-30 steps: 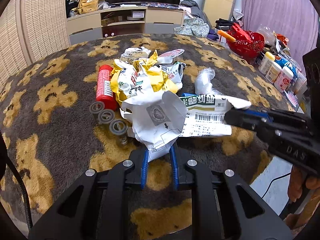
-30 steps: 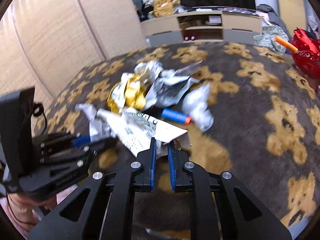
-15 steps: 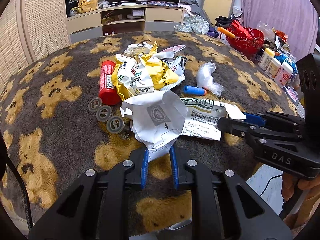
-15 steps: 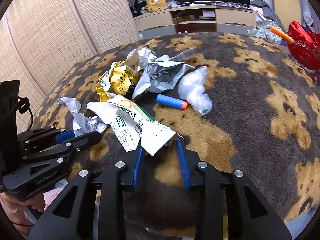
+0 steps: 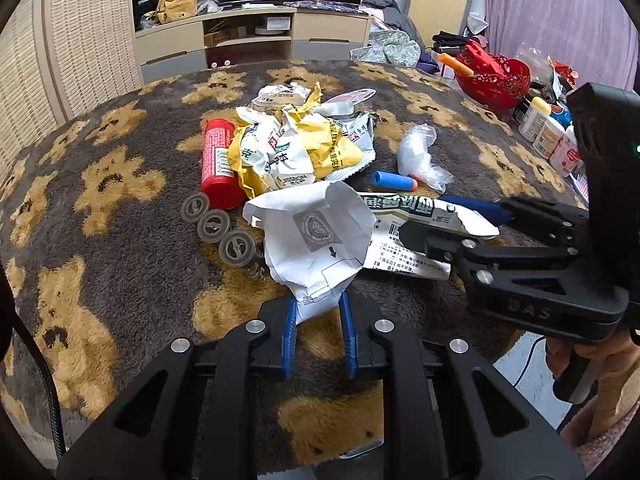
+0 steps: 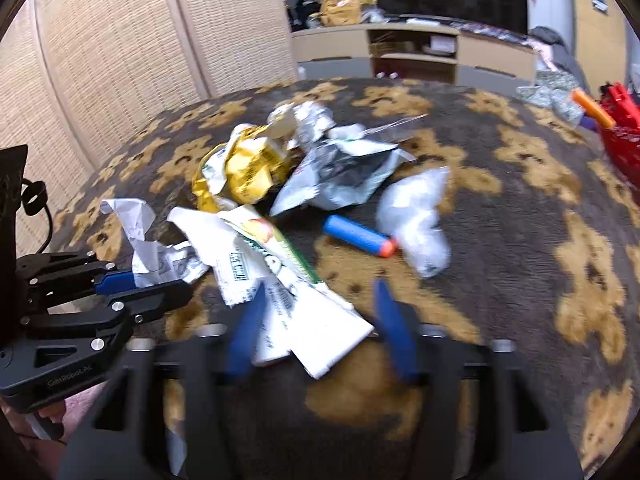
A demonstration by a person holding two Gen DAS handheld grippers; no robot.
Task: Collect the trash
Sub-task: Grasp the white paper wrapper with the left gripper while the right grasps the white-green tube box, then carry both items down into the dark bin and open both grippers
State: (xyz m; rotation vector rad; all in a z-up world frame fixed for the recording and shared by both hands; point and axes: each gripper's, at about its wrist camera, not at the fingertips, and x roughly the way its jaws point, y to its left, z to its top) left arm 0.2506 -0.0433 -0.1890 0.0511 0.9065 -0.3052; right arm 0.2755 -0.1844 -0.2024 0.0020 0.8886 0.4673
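My left gripper (image 5: pixel 318 312) pinches the crumpled white wrapper (image 5: pixel 316 236); at three o'clock my right gripper (image 6: pixel 320 320) jaws are opening around the printed packet (image 6: pixel 288 288) (pads clear of it).

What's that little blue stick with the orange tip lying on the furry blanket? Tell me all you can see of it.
It looks like a foam dart: a short, smooth blue cylinder with an orange tip at one end, seemingly soft foam. It lies flat on its side on the brown bear-patterned blanket, apparently undamaged. Its orange tip rests against a crumpled clear plastic bag. The yellow and white snack wrappers lie just beside its blue end. Neither pair of fingers is touching it.
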